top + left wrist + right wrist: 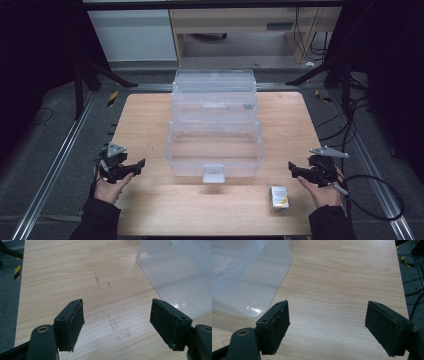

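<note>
Looked down on a light wood worktop (150, 210) with a big clear bin (215, 150) parked in the middle, long side running away from the near edge. Had what looked like stacked clear tiers toward the far end, plus a small latch tab (213, 173) on the near wall. Seemed empty, though hard to tell through the plastic.

Left hand-held gripper (141, 164) held low over the worktop's left edge, just beside the bin's near-left corner, not touching it. Jaws pointed inward toward the bin. From the left gripper view: left hand-held gripper (117, 320) with its 2 pads spread wide apart, nothing between them but bare wood, bin corner (175, 277) off to the upper right.

Right hand-held gripper (291, 166) mirrored that on the other side, near the bin's near-right corner and clear of it. From the right gripper view: right hand-held gripper (327, 322) also wide apart and gripping nothing, rounded bin corner (249, 285) at the upper left.

Small box (279, 198), white with a yellow patch, sat on the worktop near the front edge, just below and inside the right hand-held gripper, apart from the bin. Untouched by either.

Dark floor, rails and cables around the worktop.
</note>
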A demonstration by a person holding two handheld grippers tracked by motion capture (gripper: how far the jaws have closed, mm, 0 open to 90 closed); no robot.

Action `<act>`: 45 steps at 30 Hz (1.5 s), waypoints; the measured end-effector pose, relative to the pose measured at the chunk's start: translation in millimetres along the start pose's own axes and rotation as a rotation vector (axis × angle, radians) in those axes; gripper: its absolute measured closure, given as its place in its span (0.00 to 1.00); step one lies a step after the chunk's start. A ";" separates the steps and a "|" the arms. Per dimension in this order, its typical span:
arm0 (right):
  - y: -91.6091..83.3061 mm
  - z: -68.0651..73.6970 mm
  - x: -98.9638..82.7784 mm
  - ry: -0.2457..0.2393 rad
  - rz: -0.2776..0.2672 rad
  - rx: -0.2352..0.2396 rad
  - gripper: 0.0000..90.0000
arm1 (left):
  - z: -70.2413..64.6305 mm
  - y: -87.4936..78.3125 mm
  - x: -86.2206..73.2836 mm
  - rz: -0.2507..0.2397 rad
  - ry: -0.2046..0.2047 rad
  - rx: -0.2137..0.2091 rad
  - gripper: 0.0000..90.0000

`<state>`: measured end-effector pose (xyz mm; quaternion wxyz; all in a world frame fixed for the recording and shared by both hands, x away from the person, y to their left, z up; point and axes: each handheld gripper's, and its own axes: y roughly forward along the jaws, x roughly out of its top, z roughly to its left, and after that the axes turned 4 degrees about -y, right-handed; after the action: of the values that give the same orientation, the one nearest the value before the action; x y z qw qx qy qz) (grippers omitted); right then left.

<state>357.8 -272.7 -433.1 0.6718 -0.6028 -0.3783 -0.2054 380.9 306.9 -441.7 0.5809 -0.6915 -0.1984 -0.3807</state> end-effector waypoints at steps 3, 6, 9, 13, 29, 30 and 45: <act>-4.4 6.6 1.6 0.004 0.007 0.021 0.22 | 0.5 0.5 -1.0 0.011 0.011 0.011 0.30; -8.6 15.9 2.3 -0.005 0.006 0.044 0.22 | -0.1 1.3 -1.7 0.020 0.012 0.013 0.31; -11.4 26.6 1.0 -0.026 0.010 0.057 0.21 | -0.9 1.9 -2.5 0.036 0.022 0.019 0.33; -12.6 36.1 -1.5 -0.047 0.024 0.074 0.21 | -1.0 0.1 -1.7 0.024 0.014 0.011 0.32; -12.6 59.3 -28.1 -0.091 0.130 0.130 0.24 | -1.9 4.7 -4.1 0.049 0.020 0.013 0.30; -10.4 62.3 -32.2 -0.100 0.146 0.138 0.24 | -1.8 4.8 -4.2 0.050 0.018 0.010 0.31; 4.7 70.5 -31.8 -0.160 0.222 0.164 0.43 | -3.0 7.7 -4.7 0.067 0.027 0.000 0.32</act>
<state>322.8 -209.5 -461.2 0.7049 -0.5986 -0.3774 -0.0497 382.5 302.9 -450.2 0.5961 -0.6926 -0.1675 -0.3700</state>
